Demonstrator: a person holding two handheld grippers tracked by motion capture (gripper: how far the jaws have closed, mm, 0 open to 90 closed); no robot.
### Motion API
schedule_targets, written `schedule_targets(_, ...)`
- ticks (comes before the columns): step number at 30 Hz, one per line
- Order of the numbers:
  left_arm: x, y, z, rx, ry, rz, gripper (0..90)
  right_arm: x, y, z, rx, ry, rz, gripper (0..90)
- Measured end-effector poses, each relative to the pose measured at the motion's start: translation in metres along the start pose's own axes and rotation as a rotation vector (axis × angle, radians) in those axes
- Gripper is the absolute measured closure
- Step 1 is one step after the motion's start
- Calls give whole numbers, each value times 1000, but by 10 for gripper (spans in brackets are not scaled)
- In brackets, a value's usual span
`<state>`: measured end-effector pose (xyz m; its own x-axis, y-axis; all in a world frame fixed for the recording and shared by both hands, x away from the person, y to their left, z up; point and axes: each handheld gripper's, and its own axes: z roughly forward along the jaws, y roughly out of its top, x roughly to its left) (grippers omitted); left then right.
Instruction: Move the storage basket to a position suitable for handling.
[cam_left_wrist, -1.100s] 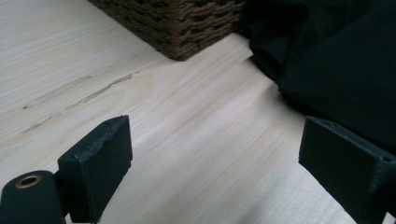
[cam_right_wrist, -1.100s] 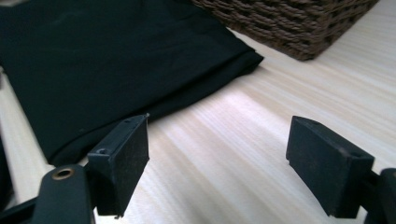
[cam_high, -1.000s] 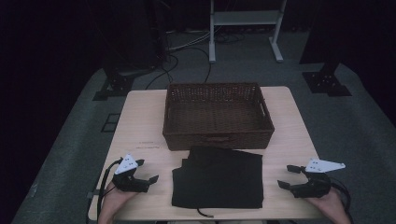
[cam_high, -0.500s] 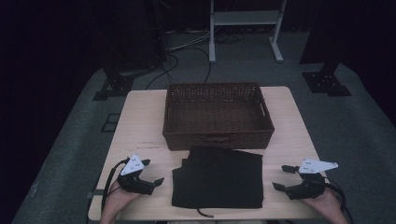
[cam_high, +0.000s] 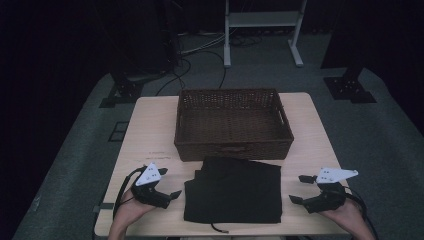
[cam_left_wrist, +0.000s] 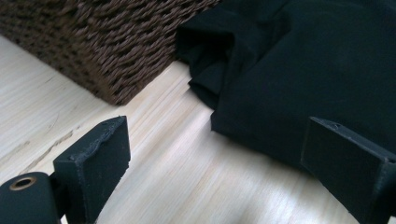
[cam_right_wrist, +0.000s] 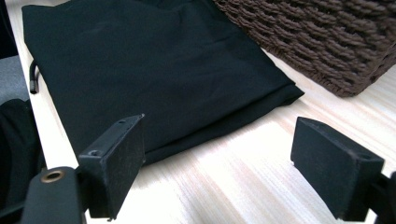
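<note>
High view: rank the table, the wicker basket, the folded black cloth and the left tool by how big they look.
1. Table
2. Wicker basket
3. Folded black cloth, somewhat smaller than the basket
4. Left tool, smallest by far

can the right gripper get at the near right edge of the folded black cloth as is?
Probably yes. The right gripper sits beside the folded black cloth, jaws open and aimed at its edge, with bare table between; the basket stands clear behind.
</note>
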<state>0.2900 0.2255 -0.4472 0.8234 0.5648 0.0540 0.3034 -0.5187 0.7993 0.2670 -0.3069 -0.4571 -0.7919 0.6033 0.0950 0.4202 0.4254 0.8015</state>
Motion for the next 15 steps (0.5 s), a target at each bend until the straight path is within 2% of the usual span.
schedule_targets(6,-4,12,3,9,-14,39,72,2,11,-1,7,17,-13,167)
schedule_targets(15,-9,28,3,17,-38,84,72,6,28,0,39,33,-58,166)
